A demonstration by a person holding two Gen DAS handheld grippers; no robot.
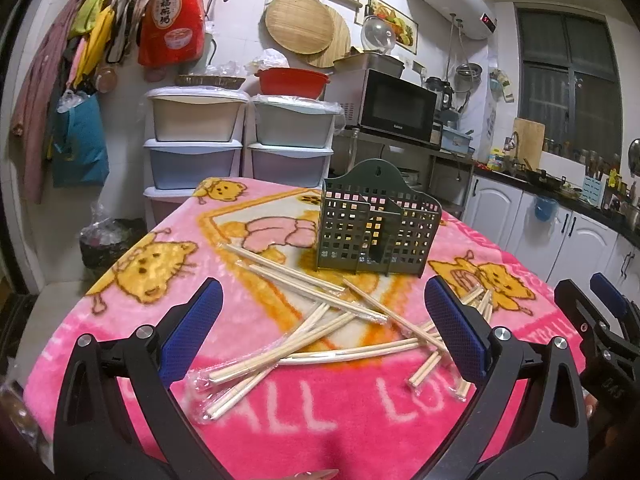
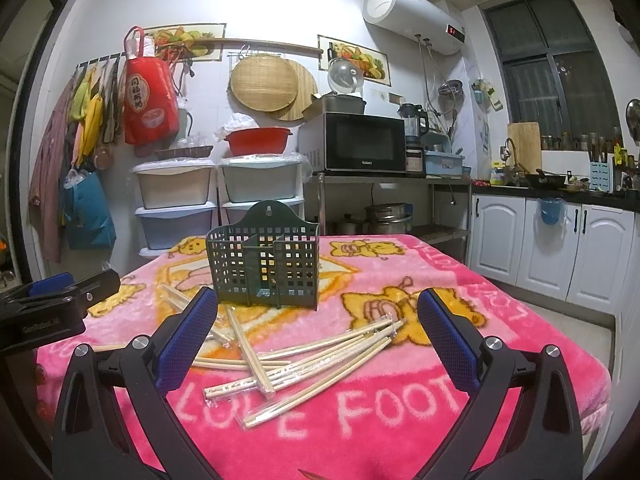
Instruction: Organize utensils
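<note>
Several pairs of wooden chopsticks in clear wrappers lie scattered on the pink cartoon blanket that covers the table. Behind them stands an empty dark green slotted utensil holder, upright, with an inner divider. My left gripper hovers open above the chopstick pile, nothing between its blue pads. My right gripper is also open, over the same pile from the right side. The right gripper shows at the right edge of the left wrist view; the left one shows at the left edge of the right wrist view.
Stacked plastic drawers stand behind the table with a red basin on top. A microwave sits on a metal rack. White cabinets and a cluttered counter run along the right. Bags hang on the left wall.
</note>
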